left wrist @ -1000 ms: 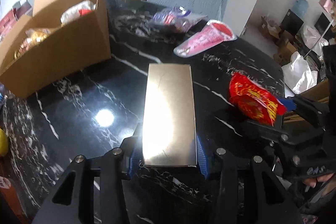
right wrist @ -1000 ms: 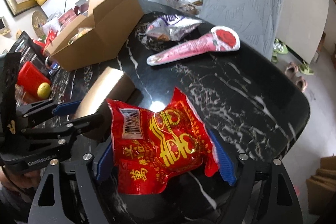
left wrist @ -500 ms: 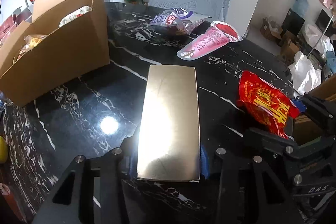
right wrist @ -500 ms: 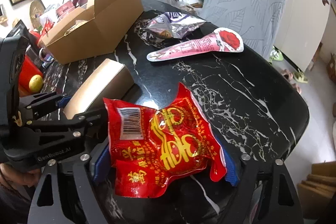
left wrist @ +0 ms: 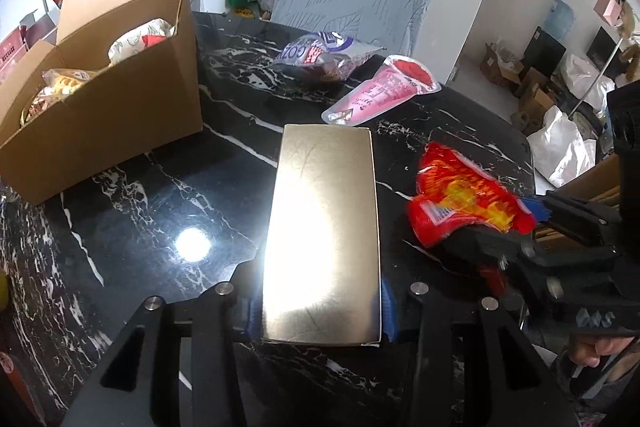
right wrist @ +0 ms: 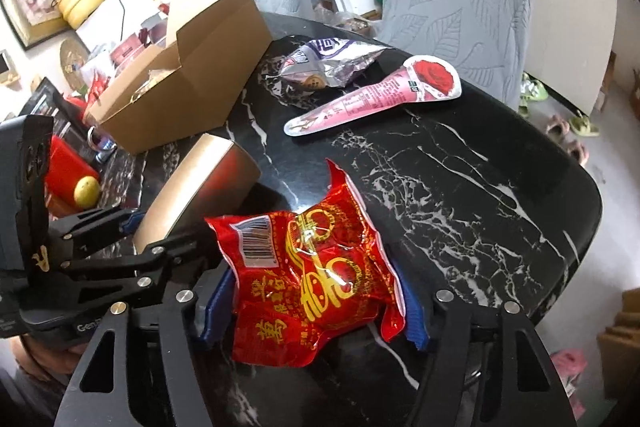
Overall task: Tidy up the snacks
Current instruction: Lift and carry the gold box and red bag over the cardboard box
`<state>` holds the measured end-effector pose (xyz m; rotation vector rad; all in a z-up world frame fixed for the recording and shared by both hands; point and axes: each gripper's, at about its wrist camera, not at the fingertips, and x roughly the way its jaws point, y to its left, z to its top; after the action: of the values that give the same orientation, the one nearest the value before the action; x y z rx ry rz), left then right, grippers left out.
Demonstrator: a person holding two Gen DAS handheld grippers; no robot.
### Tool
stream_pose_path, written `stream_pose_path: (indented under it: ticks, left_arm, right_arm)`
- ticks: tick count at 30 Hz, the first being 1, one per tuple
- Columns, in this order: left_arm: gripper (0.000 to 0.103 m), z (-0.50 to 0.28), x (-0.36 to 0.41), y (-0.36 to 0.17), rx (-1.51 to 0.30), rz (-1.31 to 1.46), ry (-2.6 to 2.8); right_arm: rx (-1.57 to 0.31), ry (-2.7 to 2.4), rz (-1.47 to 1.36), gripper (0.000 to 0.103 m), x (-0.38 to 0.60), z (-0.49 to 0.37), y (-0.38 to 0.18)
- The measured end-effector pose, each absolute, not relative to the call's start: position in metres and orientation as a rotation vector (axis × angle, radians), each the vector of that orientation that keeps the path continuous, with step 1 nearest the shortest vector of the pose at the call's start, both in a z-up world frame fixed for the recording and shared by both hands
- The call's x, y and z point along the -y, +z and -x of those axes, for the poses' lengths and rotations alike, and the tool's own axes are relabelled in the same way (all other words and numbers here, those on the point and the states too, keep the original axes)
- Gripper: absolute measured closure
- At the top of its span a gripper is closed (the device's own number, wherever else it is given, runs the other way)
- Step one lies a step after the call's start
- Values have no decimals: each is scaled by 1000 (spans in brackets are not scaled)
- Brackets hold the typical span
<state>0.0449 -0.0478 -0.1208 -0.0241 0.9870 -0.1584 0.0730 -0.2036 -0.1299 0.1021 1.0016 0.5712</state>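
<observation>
Above the black marble bench (left wrist: 132,211), left tongs (left wrist: 320,301) clamp a gold box (left wrist: 324,227), right tongs (right wrist: 314,301) pinch a red snack packet (right wrist: 308,279); both should clear the cardboard box (left wrist: 108,131) wall before release, the limp packet lowered gently.

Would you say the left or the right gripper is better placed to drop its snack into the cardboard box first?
Left, probably. The left gripper holds the gold box nearer the cardboard box. The right gripper, holding the red packet, would have to cross it.
</observation>
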Motion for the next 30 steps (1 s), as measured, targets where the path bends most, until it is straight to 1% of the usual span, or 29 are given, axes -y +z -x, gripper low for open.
stream_pose_path:
  ticks: [1,2,13,15,17,19,20,22,30]
  left_arm:
    - [59,-44,48,-119,-983,20,-158]
    - [59,-41,47,-118,-981,18,-159]
    - [59,-40,38,-127,-1010,45,-144]
    - [59,-41,37,-130,-1017,52,-143]
    - [59,-42,37,-133,-1026,59,-146]
    - [59,-41,38,-133,-1020,51,-139]
    - [59,-41,38,-133,-1019,54,-139]
    - [59,-40,36,-131,-1013,58,-137]
    - [59,-31,37,-115,-969,52,-142]
  right_arm:
    - [-1003,577,-114,55,204,-73,-129]
    - [-1017,593,-138,56,205,-74,-129]
    - [-980,611,-7,56,188,-67,-128]
    - [-976,633,28,54,185,-67,-130]
    - [-990,637,45,48,182,-68,-135]
    - [-975,618,65,49,180,-65,-134]
    - [-972,603,50,53,181,-64,-133]
    - [-974,597,18,55,185,-65,-131]
    - [-967,640,-68,56,190,-62,-124]
